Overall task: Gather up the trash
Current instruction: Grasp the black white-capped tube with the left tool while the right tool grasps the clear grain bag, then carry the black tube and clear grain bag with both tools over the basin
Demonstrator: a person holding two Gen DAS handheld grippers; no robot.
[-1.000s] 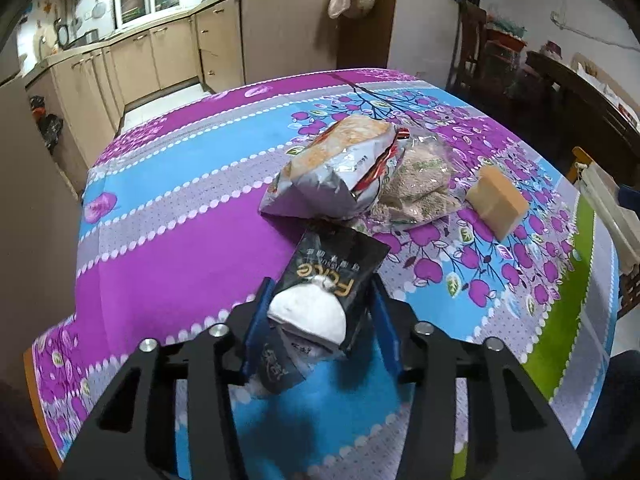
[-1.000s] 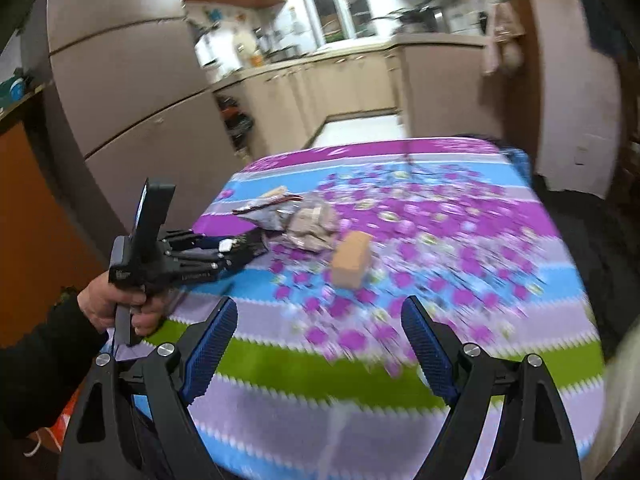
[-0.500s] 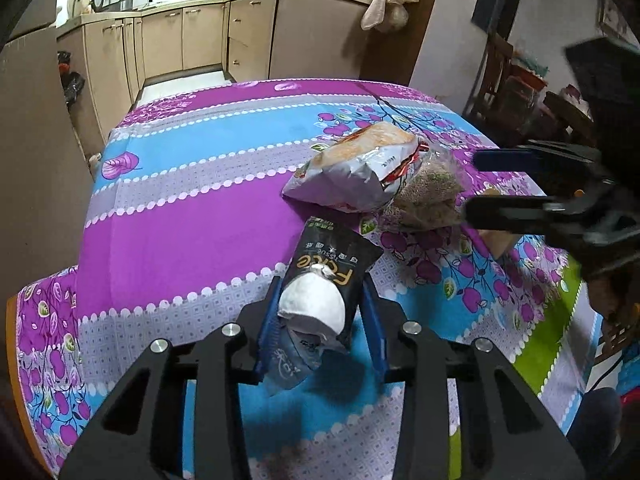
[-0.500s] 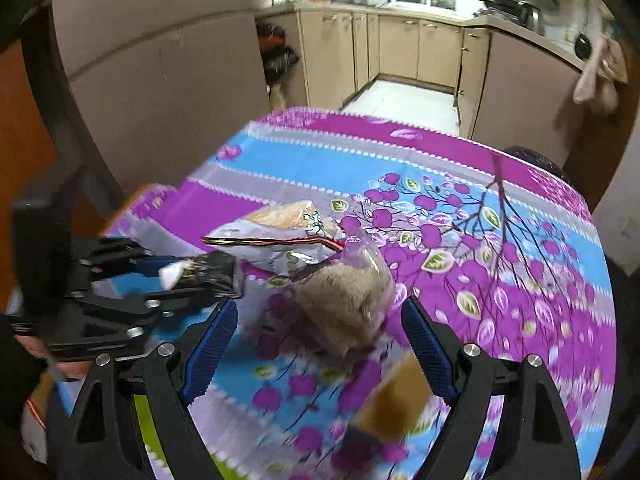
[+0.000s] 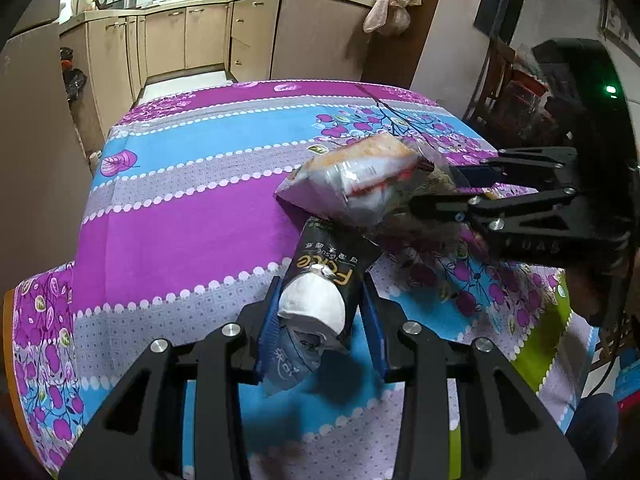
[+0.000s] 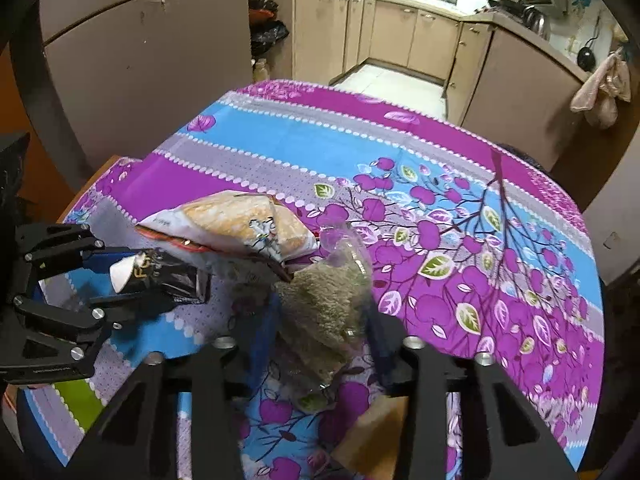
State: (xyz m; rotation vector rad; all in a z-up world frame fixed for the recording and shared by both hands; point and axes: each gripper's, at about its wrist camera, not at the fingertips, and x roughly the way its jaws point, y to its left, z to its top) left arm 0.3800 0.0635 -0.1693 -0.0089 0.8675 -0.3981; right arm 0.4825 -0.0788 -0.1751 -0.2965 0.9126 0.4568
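My left gripper [image 5: 320, 316] is shut on a black tissue packet [image 5: 328, 280] with white tissue sticking out, held just above the table; it also shows in the right wrist view [image 6: 160, 272]. My right gripper [image 6: 320, 320] has closed around a clear bag of brownish fluffy material [image 6: 324, 312]; in the left wrist view [image 5: 432, 196] its fingers pinch that bag. A white and orange snack bag [image 5: 356, 180] lies on the tablecloth between both grippers, touching the clear bag, and shows in the right wrist view [image 6: 236, 228].
The table carries a purple, blue and grey flowered cloth [image 5: 192, 208]. A tan block [image 6: 376, 436] lies under my right gripper near the front edge. Kitchen cabinets [image 5: 256, 36] stand beyond the far edge. A dark chair [image 5: 496, 88] stands at the right.
My right gripper moved in over the table and shut on the clear bag. My left gripper kept its hold on the tissue packet and shifted slightly.
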